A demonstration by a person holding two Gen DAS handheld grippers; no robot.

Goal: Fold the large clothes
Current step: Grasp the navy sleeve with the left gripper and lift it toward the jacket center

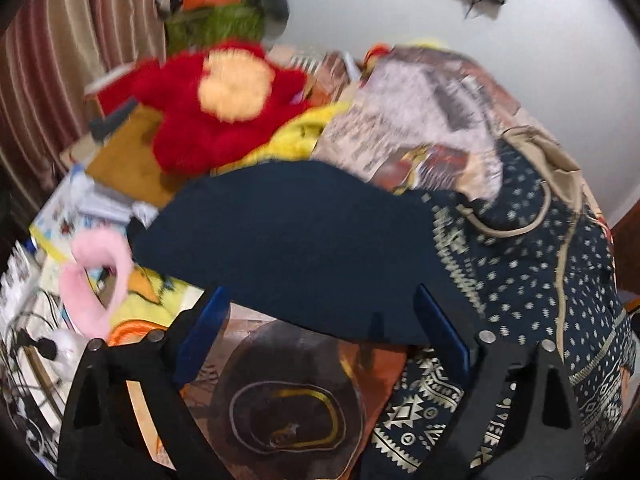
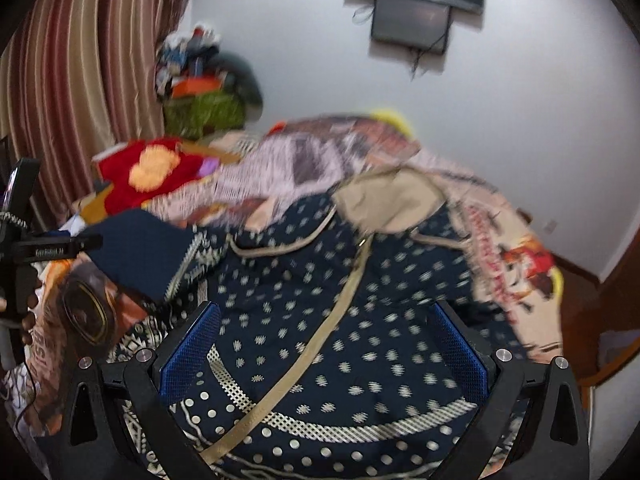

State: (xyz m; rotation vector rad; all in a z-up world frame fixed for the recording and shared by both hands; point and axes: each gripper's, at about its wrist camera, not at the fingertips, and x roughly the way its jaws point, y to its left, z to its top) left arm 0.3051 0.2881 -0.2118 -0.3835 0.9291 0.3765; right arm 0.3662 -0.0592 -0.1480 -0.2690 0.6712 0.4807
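A large navy garment with white dots and beige trim [image 2: 360, 320] lies spread on the bed; it also shows in the left wrist view [image 1: 540, 272]. Its plain navy sleeve [image 1: 296, 244] sticks out to the left, and shows in the right wrist view [image 2: 140, 256]. My left gripper [image 1: 320, 312] is open, its blue fingers either side of the sleeve's near edge. My right gripper [image 2: 324, 344] is open above the garment's dotted front, holding nothing. The left gripper's body [image 2: 24, 248] shows at the left edge of the right wrist view.
A patterned blanket [image 2: 320, 160] is heaped behind the garment. A red plush toy [image 1: 216, 108], a pink furry item [image 1: 100, 276], books and cables [image 1: 24, 340] crowd the left side. A striped curtain [image 2: 88, 60] hangs left; a wall screen [image 2: 412, 20] is above.
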